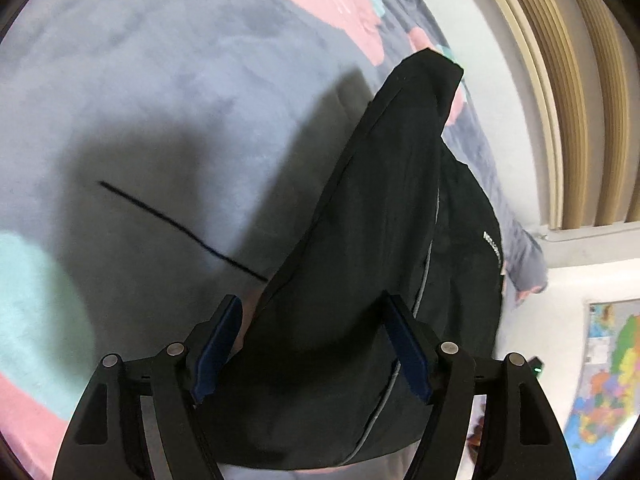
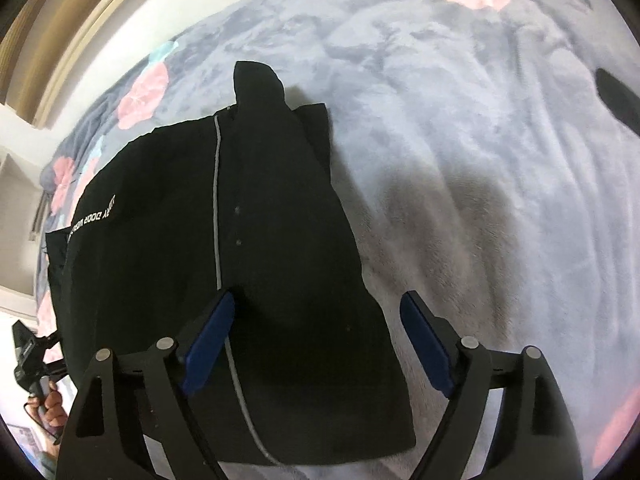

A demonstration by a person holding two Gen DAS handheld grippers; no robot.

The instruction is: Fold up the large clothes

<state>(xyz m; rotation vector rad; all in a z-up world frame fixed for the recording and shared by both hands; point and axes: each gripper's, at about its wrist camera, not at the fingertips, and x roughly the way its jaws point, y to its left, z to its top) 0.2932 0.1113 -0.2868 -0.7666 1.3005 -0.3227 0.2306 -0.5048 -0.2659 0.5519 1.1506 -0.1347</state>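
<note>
The black jacket (image 2: 240,240) lies on the bed, on a grey fleece blanket (image 2: 460,140) with pink flowers. It is already narrowed lengthwise, with a sleeve laid along its top and a grey piping line (image 2: 217,200) running down it. The left claw (image 1: 314,344) stands wide over the near end of the jacket; cloth is between its blue pads, but they do not press it. The right claw (image 2: 316,344) is also wide, its left pad over the jacket and its right pad over bare blanket, holding nothing.

The jacket looks soft and limp, probably light, with a smooth shell that may slip, so I think a pinch must take all layers together. The best place seems the near hem corners, just beside the piping line.

Right of the jacket the blanket is free and gives much room. On its left side the bed edge and the wall (image 2: 132,36) are near, and the person's hand (image 2: 54,404) is there too.
</note>
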